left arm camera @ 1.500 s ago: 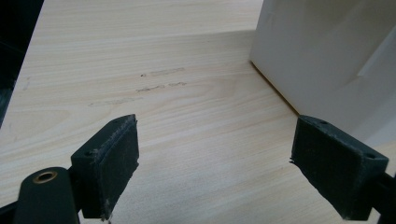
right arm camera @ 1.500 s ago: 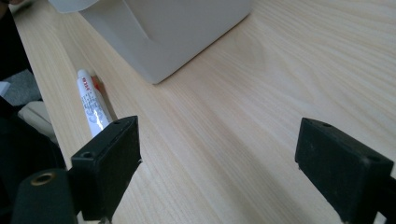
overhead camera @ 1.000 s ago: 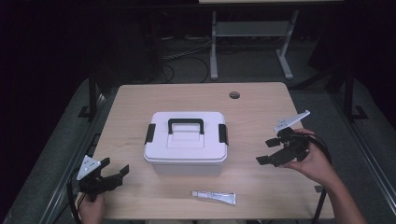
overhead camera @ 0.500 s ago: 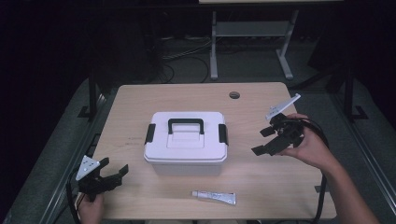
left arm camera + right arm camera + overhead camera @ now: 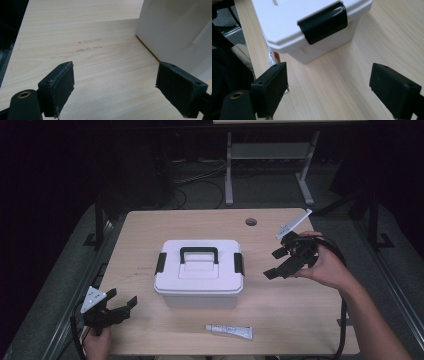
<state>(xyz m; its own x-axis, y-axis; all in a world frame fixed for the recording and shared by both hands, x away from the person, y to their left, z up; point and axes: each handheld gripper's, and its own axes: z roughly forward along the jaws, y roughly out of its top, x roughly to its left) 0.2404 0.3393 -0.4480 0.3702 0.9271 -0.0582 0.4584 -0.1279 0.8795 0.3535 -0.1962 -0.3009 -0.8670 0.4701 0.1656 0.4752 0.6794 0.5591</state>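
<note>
A white lidded box (image 5: 199,278) with a black handle (image 5: 199,253) and black side latches stands mid-table. My right gripper (image 5: 279,263) hovers open to its right, jaws wide and empty, pointed at the box's right latch (image 5: 323,23). My left gripper (image 5: 120,302) rests open near the front left corner, jaws apart with bare wood between them. The box's white wall (image 5: 175,30) rises at the upper right of the left gripper view. A small white tube (image 5: 229,331) lies in front of the box, and the tube (image 5: 272,58) also peeks out beside the box in the right gripper view.
The wooden table (image 5: 150,230) has a round cable hole (image 5: 251,222) at the back right. A metal stand (image 5: 265,155) and cables lie on the dark floor behind. Bare wood lies left and right of the box.
My right gripper has risen and moved back and left, toward the box's right side. The left gripper, box and tube have stayed put.
</note>
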